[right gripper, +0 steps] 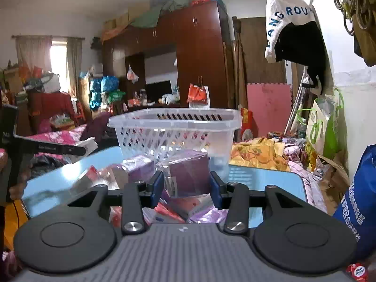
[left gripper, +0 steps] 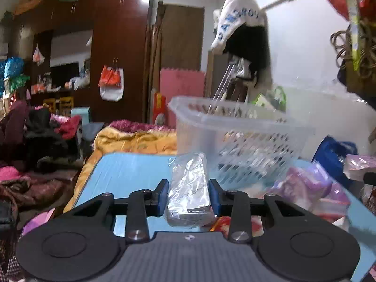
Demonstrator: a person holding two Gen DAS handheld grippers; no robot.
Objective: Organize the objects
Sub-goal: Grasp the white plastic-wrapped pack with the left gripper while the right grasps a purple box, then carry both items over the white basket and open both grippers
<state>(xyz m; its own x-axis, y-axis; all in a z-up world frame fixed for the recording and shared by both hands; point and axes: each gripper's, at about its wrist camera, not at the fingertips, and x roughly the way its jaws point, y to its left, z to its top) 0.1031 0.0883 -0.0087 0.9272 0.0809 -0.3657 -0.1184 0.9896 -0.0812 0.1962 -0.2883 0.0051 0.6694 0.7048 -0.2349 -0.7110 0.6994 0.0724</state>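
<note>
Crinkly wrap risk: both loads held.
Your left gripper point(left gripper: 188, 193) pinches a silver packet point(left gripper: 189, 188), your right gripper point(right gripper: 186, 185) a purple box point(right gripper: 188, 176); slick film could slip before the basket point(right gripper: 174, 127).

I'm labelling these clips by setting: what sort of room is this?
Most likely a cluttered bedroom used for storage: a tall dark wooden wardrobe, rumpled yellow bedding beside the blue table, and clothes hanging on the wall.
</note>
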